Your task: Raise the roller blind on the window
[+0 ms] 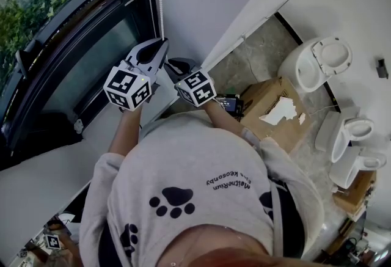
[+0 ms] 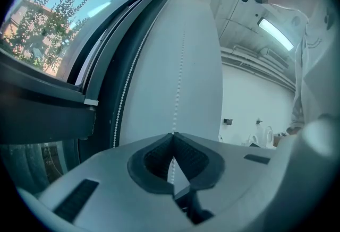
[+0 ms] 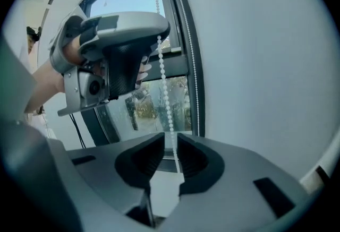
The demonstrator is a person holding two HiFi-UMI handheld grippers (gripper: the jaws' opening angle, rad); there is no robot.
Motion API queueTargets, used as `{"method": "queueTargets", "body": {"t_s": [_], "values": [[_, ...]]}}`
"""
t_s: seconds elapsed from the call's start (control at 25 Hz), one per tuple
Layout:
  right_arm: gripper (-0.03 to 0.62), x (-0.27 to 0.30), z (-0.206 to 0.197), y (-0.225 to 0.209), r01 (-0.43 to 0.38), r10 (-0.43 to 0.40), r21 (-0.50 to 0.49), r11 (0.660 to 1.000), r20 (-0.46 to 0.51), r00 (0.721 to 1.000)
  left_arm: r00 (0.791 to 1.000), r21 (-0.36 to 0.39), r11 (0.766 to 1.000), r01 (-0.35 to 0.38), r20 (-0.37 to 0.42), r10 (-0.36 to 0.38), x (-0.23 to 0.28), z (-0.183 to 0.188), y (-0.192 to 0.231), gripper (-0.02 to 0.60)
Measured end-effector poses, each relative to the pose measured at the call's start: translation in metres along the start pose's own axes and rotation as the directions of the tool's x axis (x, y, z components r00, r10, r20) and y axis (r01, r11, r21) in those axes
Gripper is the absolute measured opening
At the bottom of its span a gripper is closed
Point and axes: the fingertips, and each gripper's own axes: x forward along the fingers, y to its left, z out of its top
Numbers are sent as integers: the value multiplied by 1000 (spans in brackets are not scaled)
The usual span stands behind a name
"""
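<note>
A white bead chain (image 2: 179, 74) hangs in front of a pale wall beside the dark-framed window (image 1: 55, 27). My left gripper (image 2: 173, 134) is shut on one strand of it, and the beads rise straight up from the closed tips. A second strand (image 2: 123, 101) runs along the window frame. Just below, my right gripper (image 3: 170, 135) stands open by a narrow gap, with the same chain (image 3: 164, 93) passing between its pads without being pinched. In the head view the left gripper (image 1: 164, 43) is higher and nearer the window than the right gripper (image 1: 175, 65). The blind's fabric does not show.
A grey sill (image 1: 49, 168) runs under the window at the left. To the right, on the floor, are a cardboard box (image 1: 269, 101) and several white toilets (image 1: 321, 61). The person's grey sweatshirt fills the lower part of the head view.
</note>
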Motion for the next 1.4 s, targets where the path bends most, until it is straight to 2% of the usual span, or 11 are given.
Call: {"method": "queueTargets", "body": {"t_s": [0.04,0.08,0.24,0.44,0.64,0.88,1.12,1.4], "values": [[85,-3,4,1,-5,5,12,1000,20,1000,1000,0,1000,1,1,-1,0,0,0,9],[94,-7,11,1,-9,8,26,1000,45,999,1000,1,1000,2,3,-2,0,0,1,9],[92,-29,51,-1,16,-22,42,999,156,988,1000,-1,1000,-4,15,4,-1,0,4,8],[91,-56,94,-5,53,-61,37,998,258,964,1000,-26,1000,-14,-21,14,-2,-21,10,9],[91,-74,130,9,41,-35,-10,999,336,941,998,-58,998,-16,-62,12,-3,-46,9,9],[84,-94,183,26,32,4,-74,997,436,900,996,-76,997,-9,-85,3,-2,-65,6,9],[69,-107,229,32,61,26,-160,985,492,870,996,-90,996,-4,-84,-4,-2,-74,3,8],[27,-121,263,32,95,22,-191,977,534,845,997,-99,995,8,-77,-15,-1,-75,-3,9]]}}
